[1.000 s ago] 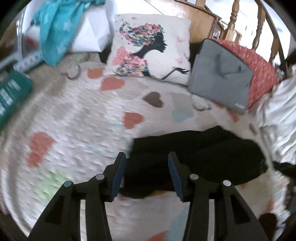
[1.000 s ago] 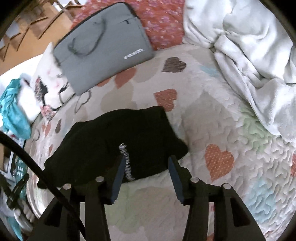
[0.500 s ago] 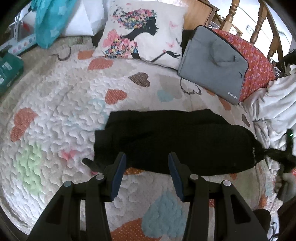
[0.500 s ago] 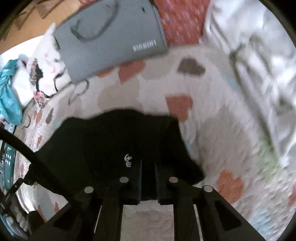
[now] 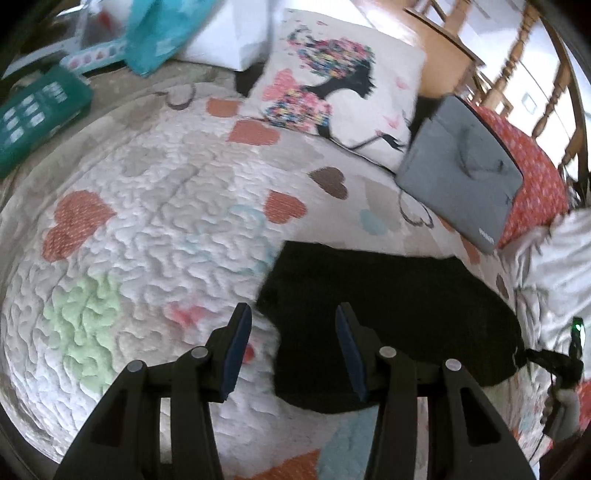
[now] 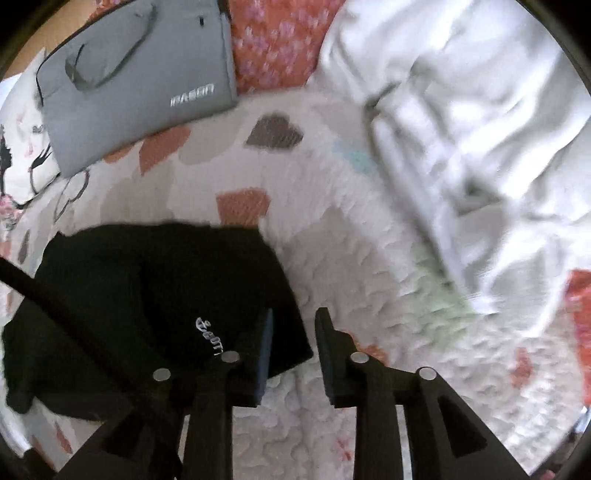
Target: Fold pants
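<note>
The black pants point(image 5: 388, 306) lie folded in a compact bundle on the heart-patterned quilt point(image 5: 147, 229). My left gripper point(image 5: 291, 343) is open and empty, hovering over the bundle's left edge. In the right wrist view the pants point(image 6: 147, 295) show a small white logo. My right gripper point(image 6: 293, 343) is partly open and empty, its jaws just off the bundle's right corner, not holding cloth. The right gripper also shows at the far right of the left wrist view point(image 5: 554, 363).
A grey laptop bag point(image 5: 461, 173) leans on a red floral cushion point(image 5: 532, 173). A printed pillow point(image 5: 340, 99) lies behind. A white blanket point(image 6: 472, 122) is heaped at the right. A green box point(image 5: 37, 114) and teal cloth point(image 5: 159, 33) sit far left.
My right gripper has opened and let go of the pants, and drifted right. The pants now lie shorter, folded over. My left gripper has moved left, over the bundle's left edge.
</note>
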Tool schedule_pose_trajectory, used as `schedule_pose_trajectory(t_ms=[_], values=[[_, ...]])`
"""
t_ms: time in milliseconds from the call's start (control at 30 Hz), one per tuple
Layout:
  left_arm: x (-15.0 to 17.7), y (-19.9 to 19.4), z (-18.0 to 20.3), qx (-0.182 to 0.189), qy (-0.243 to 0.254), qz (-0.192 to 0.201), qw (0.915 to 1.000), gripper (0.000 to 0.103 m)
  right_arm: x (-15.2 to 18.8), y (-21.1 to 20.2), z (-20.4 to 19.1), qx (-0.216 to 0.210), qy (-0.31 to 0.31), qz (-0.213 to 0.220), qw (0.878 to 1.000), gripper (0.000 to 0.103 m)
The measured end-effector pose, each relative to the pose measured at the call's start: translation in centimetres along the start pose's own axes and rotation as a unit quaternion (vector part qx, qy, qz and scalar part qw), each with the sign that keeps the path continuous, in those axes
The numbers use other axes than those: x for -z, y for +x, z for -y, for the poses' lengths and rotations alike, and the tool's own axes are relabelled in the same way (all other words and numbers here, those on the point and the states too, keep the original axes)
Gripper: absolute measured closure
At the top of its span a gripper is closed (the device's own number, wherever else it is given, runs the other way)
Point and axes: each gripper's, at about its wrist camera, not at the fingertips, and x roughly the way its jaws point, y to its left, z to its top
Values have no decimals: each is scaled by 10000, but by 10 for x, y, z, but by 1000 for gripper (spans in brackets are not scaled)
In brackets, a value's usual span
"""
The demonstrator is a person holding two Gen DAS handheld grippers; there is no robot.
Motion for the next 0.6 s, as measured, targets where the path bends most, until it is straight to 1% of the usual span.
schedule_pose_trajectory(t_ms=[33,67,100,167,200,267,333,367,400,433,500,533,600], values=[[0,2,-6,3,-113,15,9999,57,-1,-10,-8,27,-69,134,9999,73],[0,4,-13,1,-237,17,9997,57,-3,-27,-26,-127,-263,321,9991,71],[1,7,-18,8,-344,13,9994,57,-6,-35,-39,-285,-396,373,9981,67],[4,12,-33,64,-614,-1,9981,57,-4,-58,-92,-1092,-978,409,9884,62],[6,13,-40,119,-730,-9,9973,57,-2,-65,-119,-1522,-1251,331,9798,60],[8,11,-52,371,-1011,36,9942,57,8,-73,-181,-2351,-1809,0,9550,60],[7,6,-60,415,-1162,182,9922,57,19,-75,-232,-2858,-2174,-308,9328,60],[7,5,-63,402,-1233,218,9913,57,28,-74,-272,-3159,-2406,-553,9161,60],[8,4,-68,438,-1352,246,9895,57,33,-73,-292,-3278,-2518,-687,9080,60],[10,4,-74,497,-1493,263,9872,57,43,-70,-329,-3418,-2750,-906,8941,60],[12,3,-81,531,-1632,292,9847,57,58,-62,-378,-3390,-3110,-1113,8809,60],[13,3,-82,597,-1649,298,9840,57,66,-57,-401,-3340,-3269,-1256,8751,60],[13,5,-80,724,-1537,267,9851,57,78,-45,-432,-3172,-3480,-1451,8702,60]])
